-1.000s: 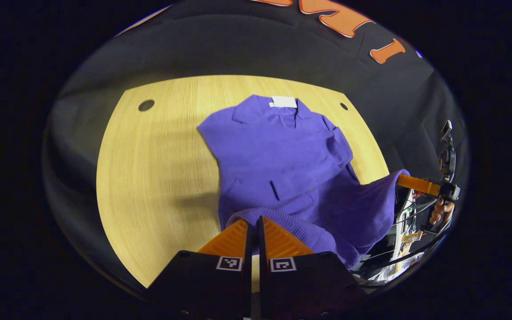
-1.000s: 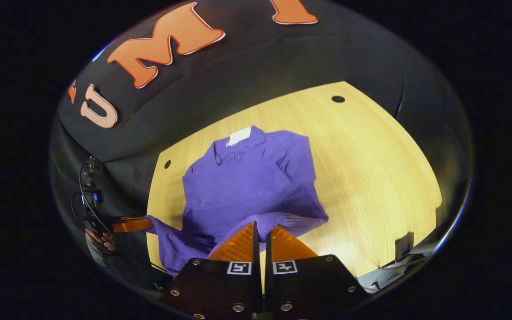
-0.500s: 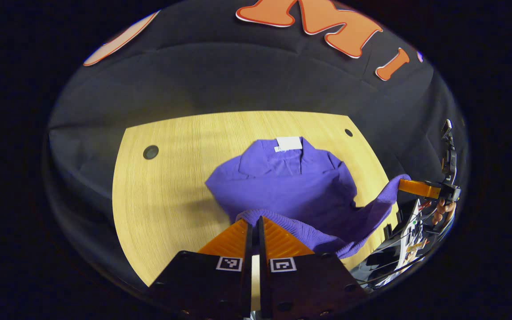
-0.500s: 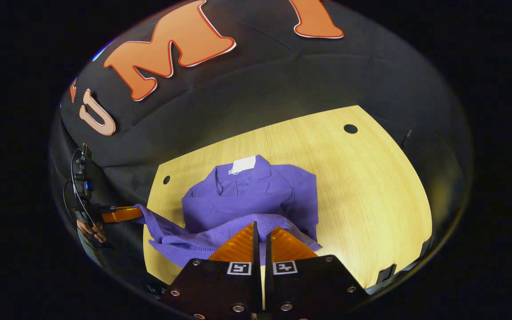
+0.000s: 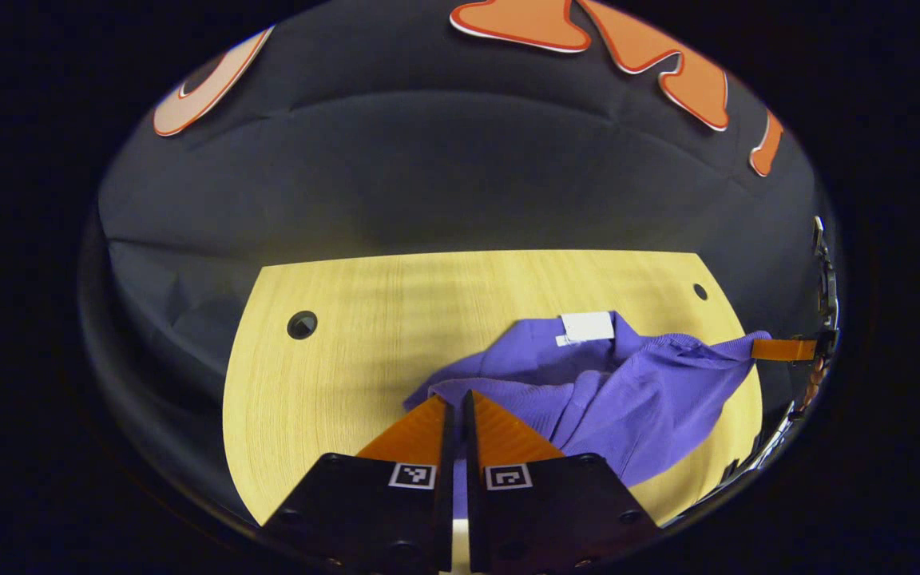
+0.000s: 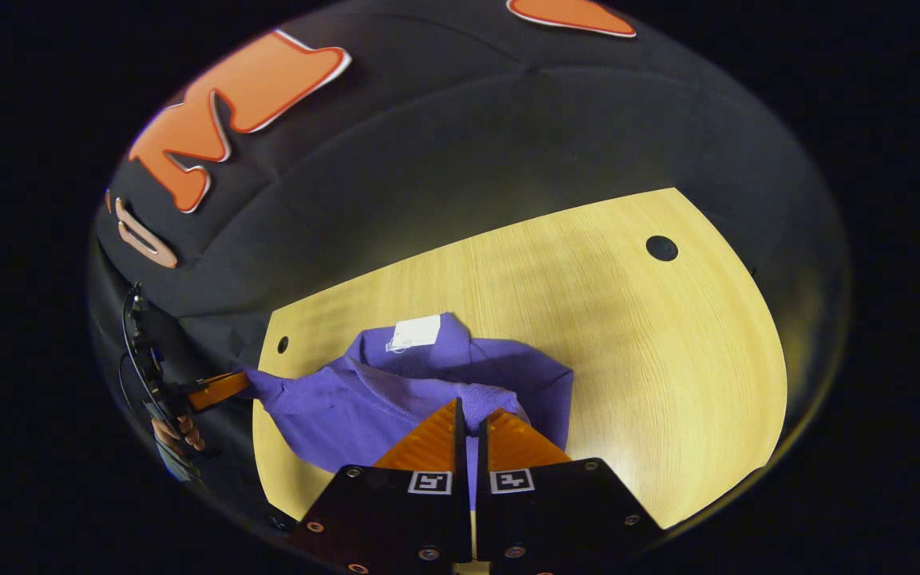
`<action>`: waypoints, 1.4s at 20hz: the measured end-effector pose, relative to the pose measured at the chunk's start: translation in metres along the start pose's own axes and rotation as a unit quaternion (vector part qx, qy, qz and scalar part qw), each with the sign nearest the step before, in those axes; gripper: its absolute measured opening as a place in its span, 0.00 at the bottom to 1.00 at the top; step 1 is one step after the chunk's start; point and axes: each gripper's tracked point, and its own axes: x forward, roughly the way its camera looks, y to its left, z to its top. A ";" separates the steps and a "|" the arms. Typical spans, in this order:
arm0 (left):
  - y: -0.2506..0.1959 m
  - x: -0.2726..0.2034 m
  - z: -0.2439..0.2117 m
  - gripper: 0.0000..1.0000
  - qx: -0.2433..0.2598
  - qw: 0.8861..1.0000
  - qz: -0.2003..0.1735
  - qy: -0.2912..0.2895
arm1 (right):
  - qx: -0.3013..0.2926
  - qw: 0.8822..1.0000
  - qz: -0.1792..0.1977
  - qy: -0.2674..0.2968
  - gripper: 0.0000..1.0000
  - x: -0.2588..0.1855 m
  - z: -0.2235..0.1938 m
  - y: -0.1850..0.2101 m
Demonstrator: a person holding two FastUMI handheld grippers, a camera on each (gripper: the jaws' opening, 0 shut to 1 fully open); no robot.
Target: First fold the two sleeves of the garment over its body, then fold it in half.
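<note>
Purple knit garment (image 5: 636, 391) lies at 5 o'clock on the table (image 5: 332, 383) in the left gripper view, the left gripper (image 5: 455, 407) clamped on its hem. At 6 o'clock in the right gripper view, the right gripper (image 6: 469, 417) pinches the same hem; I'd keep both corners level and land them at the collar.

Bare worktop (image 5: 332, 375) is lying open to the left of the purple garment (image 5: 636, 399) in the left gripper view, and wide bare wood is spreading to its right in the right gripper view. The black cloth wall (image 6: 444, 184) is closing off the far edge.
</note>
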 end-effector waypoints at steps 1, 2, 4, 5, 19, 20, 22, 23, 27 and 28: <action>0.001 0.007 0.005 0.08 -0.006 1.000 0.009 -0.010 | 0.003 1.000 -0.001 0.001 0.02 0.011 0.004 -0.004; 0.000 0.016 0.005 0.08 -0.010 1.000 0.011 -0.013 | 0.006 1.000 0.002 0.007 0.03 0.020 0.006 -0.008; 0.003 0.027 0.008 0.09 -0.018 0.999 0.020 -0.025 | 0.016 1.000 0.009 0.014 0.03 0.035 0.010 -0.011; 0.007 0.032 0.010 0.09 -0.019 0.999 0.028 -0.032 | 0.024 1.000 0.008 0.010 0.03 0.042 0.013 -0.014; 0.011 -0.011 0.065 0.81 0.001 0.982 0.073 -0.172 | 0.011 0.994 -0.014 -0.103 0.63 0.014 0.058 -0.011; 0.010 -0.022 0.064 0.86 -0.004 0.981 0.072 -0.179 | -0.004 0.993 -0.022 -0.119 0.81 0.004 0.059 -0.009; 0.006 -0.043 0.064 0.87 -0.023 0.979 0.057 -0.196 | -0.032 0.987 -0.035 -0.155 0.92 -0.015 0.061 0.001; 0.006 -0.053 0.064 0.86 -0.030 0.977 0.053 -0.207 | -0.045 0.983 -0.040 -0.173 0.93 -0.027 0.062 0.007; 0.000 -0.105 0.066 0.87 -0.033 0.961 0.041 -0.272 | -0.088 0.968 -0.047 -0.232 0.95 -0.071 0.056 0.033; -0.004 -0.118 0.065 0.87 -0.029 0.957 0.039 -0.286 | -0.101 0.963 -0.054 -0.243 0.95 -0.080 0.051 0.038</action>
